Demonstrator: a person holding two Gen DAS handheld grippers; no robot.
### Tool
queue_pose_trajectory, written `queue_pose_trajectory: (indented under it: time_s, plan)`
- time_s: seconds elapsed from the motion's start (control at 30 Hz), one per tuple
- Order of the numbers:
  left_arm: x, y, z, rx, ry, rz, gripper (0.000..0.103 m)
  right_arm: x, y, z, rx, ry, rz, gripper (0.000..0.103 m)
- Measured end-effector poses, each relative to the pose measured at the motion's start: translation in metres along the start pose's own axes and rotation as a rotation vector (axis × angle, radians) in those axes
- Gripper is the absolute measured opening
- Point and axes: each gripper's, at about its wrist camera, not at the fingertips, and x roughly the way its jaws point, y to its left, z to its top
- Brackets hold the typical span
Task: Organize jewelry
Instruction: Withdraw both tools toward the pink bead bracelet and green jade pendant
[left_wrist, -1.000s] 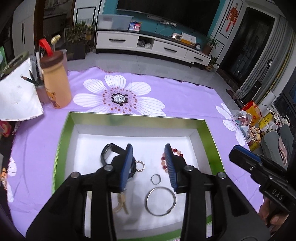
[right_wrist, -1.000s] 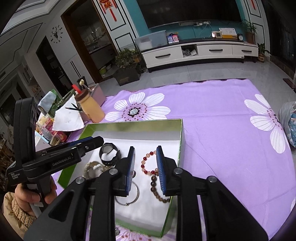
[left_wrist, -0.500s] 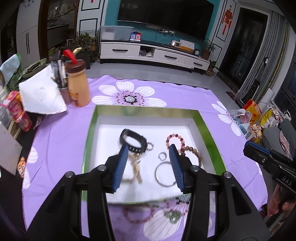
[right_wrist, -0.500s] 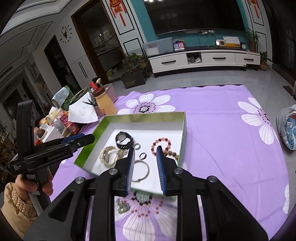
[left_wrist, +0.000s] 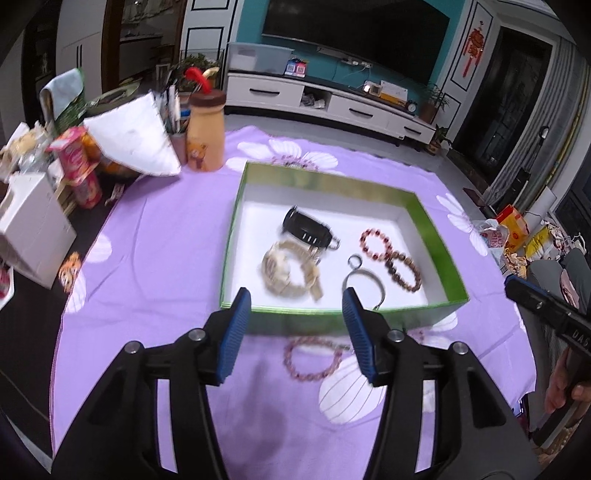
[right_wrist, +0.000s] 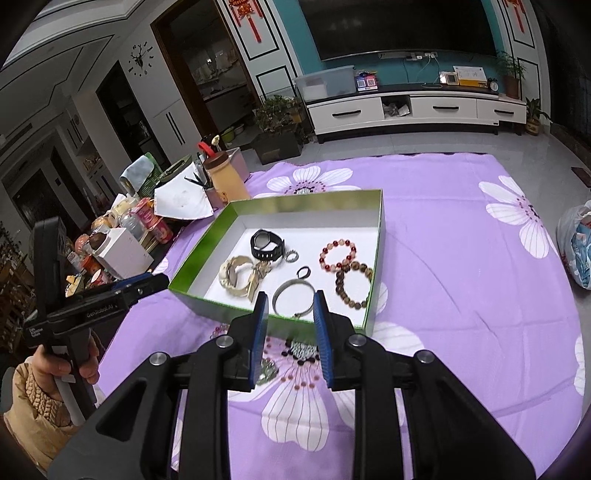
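Behind everything sits a living room with a dark television on a teal wall and a long white cabinet (right_wrist: 417, 110) beneath it. My worktop wears a purple cloth (right_wrist: 461, 288) printed with white flowers, and a clutter of snack packets, a white carton and a tan bottle (left_wrist: 205, 134) crowds its left edge.

On the cloth stands a shallow green-sided box (left_wrist: 437, 236) with a white floor. Lying in it are a black watch (left_wrist: 306, 229), a pale cream watch (left_wrist: 288, 273) just beside it, a thin silver bangle (right_wrist: 291, 297), a small ring (right_wrist: 303, 272), a red bead bracelet (right_wrist: 338, 254) and a brown bead bracelet (right_wrist: 352, 284) touching each other near the right wall.

My left hand-held gripper (left_wrist: 293, 332) hangs above the cloth just short of the box's near wall; its jaws are opening, about half spread, with nothing between the blue pads. Below it, on the cloth outside the box, lies a pink bead bracelet (left_wrist: 314, 358), somewhat blurred.

My right hand-held gripper (right_wrist: 290, 341) hovers over a flower print in front of the box, its jaws only narrowly apart and empty. A small sparkly piece (right_wrist: 267, 369) lies on the cloth by its left pad; I cannot tell what kind of jewelry it is.
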Motion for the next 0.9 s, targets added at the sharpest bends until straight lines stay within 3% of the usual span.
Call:
queue_pose_trajectory:
  time_s: [0.07, 0.23, 0.4, 0.47, 0.9]
  plan:
    - [0.002, 0.004, -0.008, -0.006, 0.012, 0.009, 0.055, 0.0, -0.001, -0.005, 0.004, 0.009, 0.002, 0.038]
    - [0.016, 0.01, -0.03, -0.025, 0.062, 0.021, 0.072, 0.006, 0.0, -0.02, 0.008, 0.046, 0.006, 0.041]
    - [0.029, 0.01, -0.05, -0.037, 0.1, 0.039, 0.093, 0.021, 0.001, -0.04, 0.013, 0.107, 0.013, 0.056]
    - [0.035, 0.01, -0.057, -0.036, 0.115, 0.048, 0.094, 0.028, 0.002, -0.051, 0.009, 0.131, 0.008, 0.06]
    - [0.057, -0.002, -0.072, 0.018, 0.113, 0.119, 0.097, 0.066, 0.014, -0.09, -0.044, 0.197, 0.009, 0.062]
